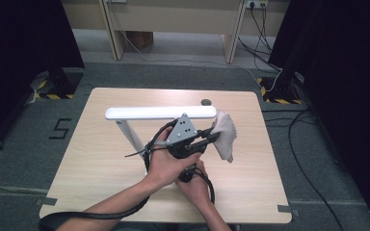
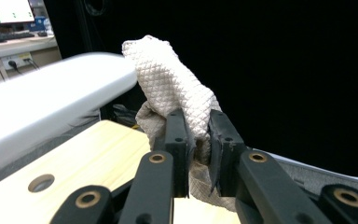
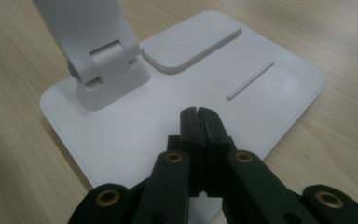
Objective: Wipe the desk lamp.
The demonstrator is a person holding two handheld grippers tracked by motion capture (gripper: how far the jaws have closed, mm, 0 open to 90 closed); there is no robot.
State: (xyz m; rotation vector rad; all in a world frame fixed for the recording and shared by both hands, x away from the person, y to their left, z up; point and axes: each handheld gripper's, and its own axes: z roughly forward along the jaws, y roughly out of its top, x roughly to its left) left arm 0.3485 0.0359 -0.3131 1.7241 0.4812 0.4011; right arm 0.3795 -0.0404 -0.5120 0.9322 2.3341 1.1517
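A white quilted cloth [image 2: 177,93], clamped in the left tongs [image 2: 198,140], hangs against the right end of a desk lamp's horizontal light bar [image 1: 159,113], above the tabletop [image 1: 101,163]. The right tongs [image 3: 199,116], jaws pressed together on nothing, rest on the lamp's flat white base [image 3: 121,135] and appear to steady it. Risk: the cloth is pinched by a small fold and could slip out during wiping; a hard sideways pull on the bar could tip the lamp if the base lifts.

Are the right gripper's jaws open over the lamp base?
No, the right gripper has its jaws pressed together, tips on the white lamp base.
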